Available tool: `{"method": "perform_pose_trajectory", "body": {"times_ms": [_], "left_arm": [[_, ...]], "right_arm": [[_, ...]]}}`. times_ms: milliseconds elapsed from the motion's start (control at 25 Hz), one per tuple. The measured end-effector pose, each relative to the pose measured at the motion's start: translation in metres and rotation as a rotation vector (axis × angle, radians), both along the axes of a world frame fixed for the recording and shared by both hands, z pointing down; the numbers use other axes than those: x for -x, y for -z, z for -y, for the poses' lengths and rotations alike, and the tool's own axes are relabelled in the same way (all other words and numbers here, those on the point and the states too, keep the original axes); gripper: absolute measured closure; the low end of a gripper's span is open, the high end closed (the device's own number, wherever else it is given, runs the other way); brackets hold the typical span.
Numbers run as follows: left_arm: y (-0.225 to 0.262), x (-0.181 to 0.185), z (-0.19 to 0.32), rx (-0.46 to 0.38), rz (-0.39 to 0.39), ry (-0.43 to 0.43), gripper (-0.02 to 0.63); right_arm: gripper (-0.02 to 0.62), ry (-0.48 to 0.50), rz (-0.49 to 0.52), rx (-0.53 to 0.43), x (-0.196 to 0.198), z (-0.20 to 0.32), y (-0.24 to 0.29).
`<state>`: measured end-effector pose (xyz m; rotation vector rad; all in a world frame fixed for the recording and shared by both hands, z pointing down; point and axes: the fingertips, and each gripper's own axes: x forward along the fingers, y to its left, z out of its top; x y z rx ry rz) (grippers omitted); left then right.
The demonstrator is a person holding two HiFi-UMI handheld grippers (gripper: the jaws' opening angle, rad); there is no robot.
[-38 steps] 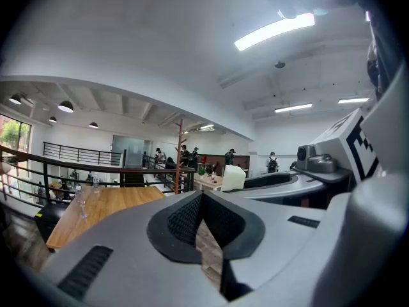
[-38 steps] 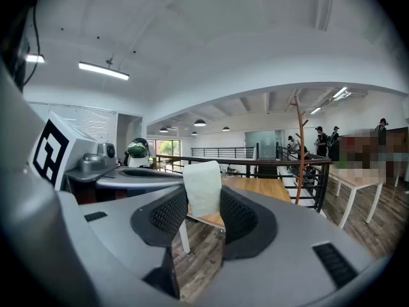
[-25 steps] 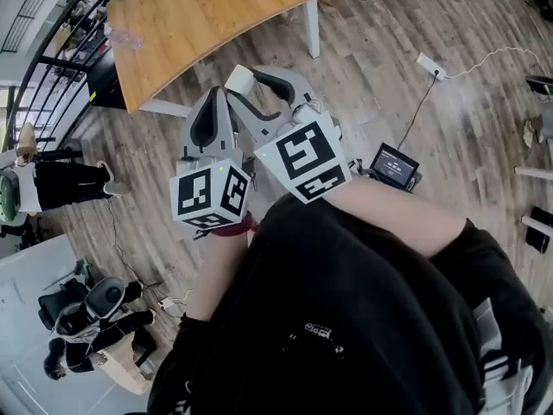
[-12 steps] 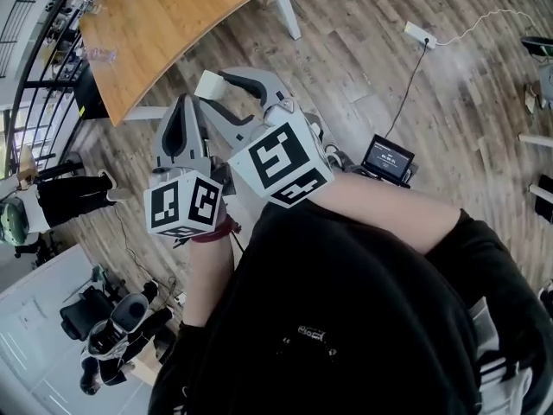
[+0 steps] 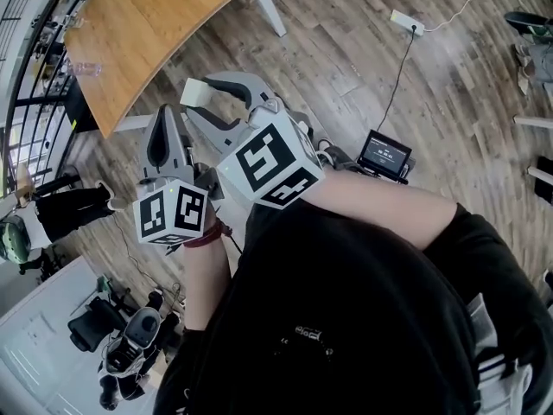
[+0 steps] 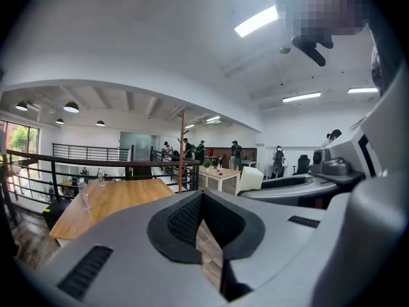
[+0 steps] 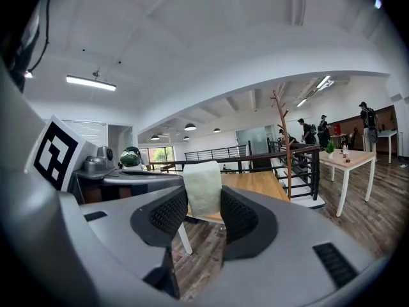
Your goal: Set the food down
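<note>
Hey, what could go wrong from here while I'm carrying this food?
The pale food block sticks out past the pads of the right gripper, over the floor; it could slip before reaching the wooden table. A glass stands near the table's edge and could get knocked.

You are working in bright, even light. Long ceiling strip lights [image 6: 259, 21] glow overhead in the left gripper view, and a single tube [image 7: 91, 82] shows in the right gripper view. Daylight comes in through the windows [image 6: 19, 139] at the far left. In your head view the wooden floor [image 5: 363, 85] shows only faint, soft shadows and a mild sheen. All three views bow hard at the edges, and both gripper views end in a black round border. The pale food [image 7: 203, 185] reads sharp, while the grey surfaces nearest each lens look slightly soft, perhaps out of focus.
</note>
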<state>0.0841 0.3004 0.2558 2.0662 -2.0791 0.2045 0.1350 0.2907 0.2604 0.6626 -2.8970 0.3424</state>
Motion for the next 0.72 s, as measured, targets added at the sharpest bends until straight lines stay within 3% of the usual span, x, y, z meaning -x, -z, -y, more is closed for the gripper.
{"method": "perform_pose_trajectory", "body": {"times_ms": [440, 720], "left_arm": [[-0.003, 0.018, 0.031, -0.028, -0.052, -0.107, 0.6], [-0.008, 0.062, 0.052, -0.02, -0.071, -0.111, 0.6]], "right_arm": [[0.423, -0.011, -0.032, -0.039, 0.029, 0.021, 0.0], [0.423, -0.001, -0.055, -0.049, 0.071, 0.035, -0.002]]}}
